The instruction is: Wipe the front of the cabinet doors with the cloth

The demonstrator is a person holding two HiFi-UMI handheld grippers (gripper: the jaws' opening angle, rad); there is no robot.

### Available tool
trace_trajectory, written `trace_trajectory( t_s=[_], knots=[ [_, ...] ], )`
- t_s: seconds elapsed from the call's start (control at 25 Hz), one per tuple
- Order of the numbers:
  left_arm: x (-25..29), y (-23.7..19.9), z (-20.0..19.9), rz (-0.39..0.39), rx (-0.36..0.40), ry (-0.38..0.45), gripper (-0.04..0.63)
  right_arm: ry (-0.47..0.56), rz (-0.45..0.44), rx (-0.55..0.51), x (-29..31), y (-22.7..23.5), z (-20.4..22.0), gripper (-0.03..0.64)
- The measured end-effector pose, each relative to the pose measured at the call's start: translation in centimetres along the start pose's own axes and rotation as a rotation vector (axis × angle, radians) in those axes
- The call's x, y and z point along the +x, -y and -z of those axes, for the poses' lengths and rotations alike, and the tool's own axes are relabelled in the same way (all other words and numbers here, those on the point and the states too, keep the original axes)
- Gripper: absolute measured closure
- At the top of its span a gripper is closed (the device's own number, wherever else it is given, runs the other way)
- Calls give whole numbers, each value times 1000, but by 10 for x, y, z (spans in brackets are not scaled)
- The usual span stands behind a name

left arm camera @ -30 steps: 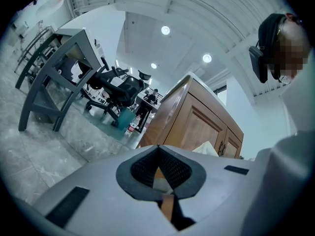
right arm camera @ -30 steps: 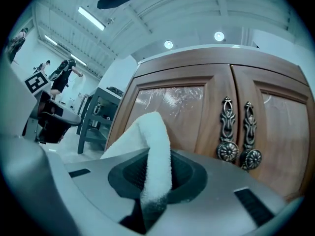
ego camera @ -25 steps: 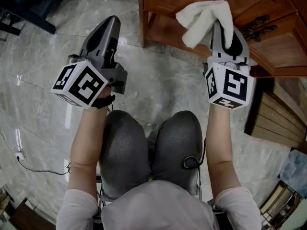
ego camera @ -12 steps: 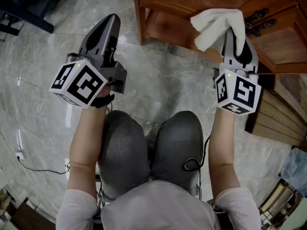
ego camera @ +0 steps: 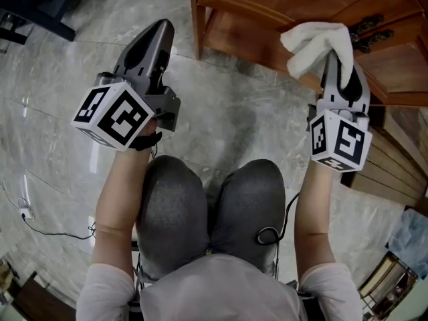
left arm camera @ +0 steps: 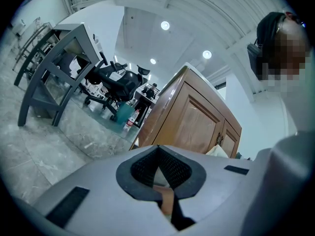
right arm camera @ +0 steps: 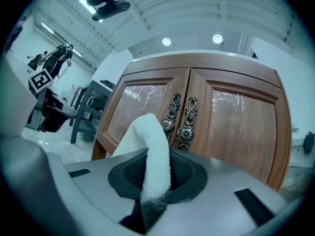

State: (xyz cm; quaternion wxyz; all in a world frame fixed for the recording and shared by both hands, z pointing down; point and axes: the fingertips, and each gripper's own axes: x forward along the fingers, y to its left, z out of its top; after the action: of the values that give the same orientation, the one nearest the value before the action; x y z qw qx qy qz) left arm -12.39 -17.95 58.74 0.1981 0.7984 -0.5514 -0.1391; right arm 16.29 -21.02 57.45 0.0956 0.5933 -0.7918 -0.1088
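While the white terry cloth (right arm camera: 150, 141) stands pinched between the jaws of the right tool (right arm camera: 153, 178), its loose end flops up in front of the left cabinet door (right arm camera: 133, 114). It is near the wood, though I cannot tell whether it touches, so the step in hand reads as bringing the cloth to the door fronts, with wiping proper not yet begun. The next move calls for pressing the cloth flat against the panel and sweeping across, minding the ornate metal handles (right arm camera: 179, 119) at the seam between the two doors. The left tool (ego camera: 155, 35) hangs well apart over the marble floor (ego camera: 227, 112), its jaws pressed together on nothing.
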Motion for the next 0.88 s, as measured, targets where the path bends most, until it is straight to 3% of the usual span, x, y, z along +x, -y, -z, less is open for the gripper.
trace_trajectory(
  t_s=[0.16,0.4,0.6,0.72,0.88],
  knots=[
    [7,-10,14,3,5,-24,578,59,-90,-19,-14,-30,-6,535],
    [15,-28,34,21,-57,-62,578,51,-191,-34,-1,-66,12,535],
    [22,-39,41,-37,-60,-108,578,28,-265,-76,22,-79,4,535],
    [15,-31,38,-71,-71,-146,578,-8,-306,-77,26,-89,-9,535],
    [-2,-7,7,-108,-143,-179,578,-76,-350,-38,16,-98,-42,535]
  ],
)
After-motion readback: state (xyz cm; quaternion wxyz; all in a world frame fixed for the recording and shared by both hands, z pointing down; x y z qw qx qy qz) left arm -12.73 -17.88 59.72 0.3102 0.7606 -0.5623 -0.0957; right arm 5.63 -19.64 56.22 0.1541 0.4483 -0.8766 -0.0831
